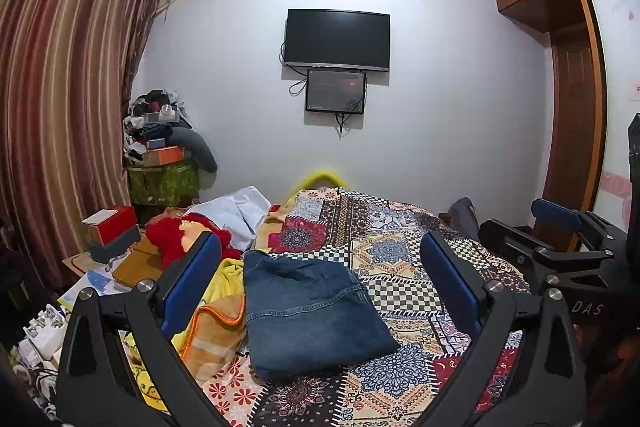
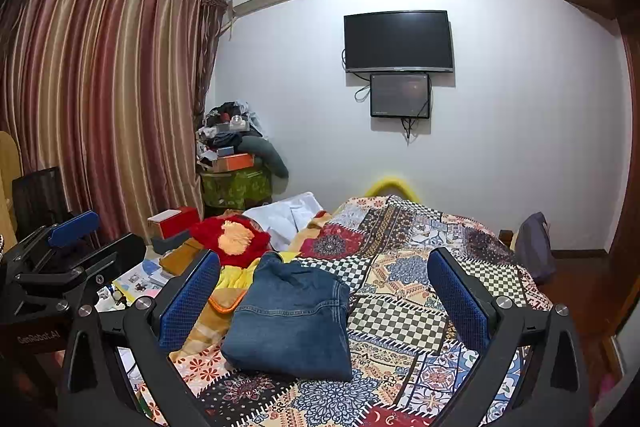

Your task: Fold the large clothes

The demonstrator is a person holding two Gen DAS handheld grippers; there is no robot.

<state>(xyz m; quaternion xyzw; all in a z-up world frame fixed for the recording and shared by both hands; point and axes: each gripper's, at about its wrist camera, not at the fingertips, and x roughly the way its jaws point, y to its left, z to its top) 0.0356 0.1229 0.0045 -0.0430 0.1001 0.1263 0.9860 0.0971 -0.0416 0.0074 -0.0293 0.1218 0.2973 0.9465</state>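
Jeans (image 1: 312, 311), one folded pair, between two wide-open grippers (image 1: 320, 283) (image 2: 324, 291) above bedspread (image 1: 404, 267).

The folded blue denim garment (image 1: 312, 311) lies on the patchwork-patterned bedspread (image 1: 404, 251), ahead of and between the spread fingers of the left tongs (image 1: 320, 291); the right tongs (image 2: 324, 295) sit just right of the left tongs, and the denim lies ahead of them too, nearer their left finger. Left of the denim, touching it, lies an orange-trimmed yellow blanket (image 1: 216, 323). Beyond that blanket sits a red knitted garment (image 1: 176, 239), with a white cloth (image 1: 240, 211) behind it. Left of the bed, a red-and-white box (image 1: 110, 223) stands on a cluttered surface. On the wall beyond the bed hangs a black flat television (image 1: 336, 39), a smaller dark screen (image 1: 335, 91) just under it.
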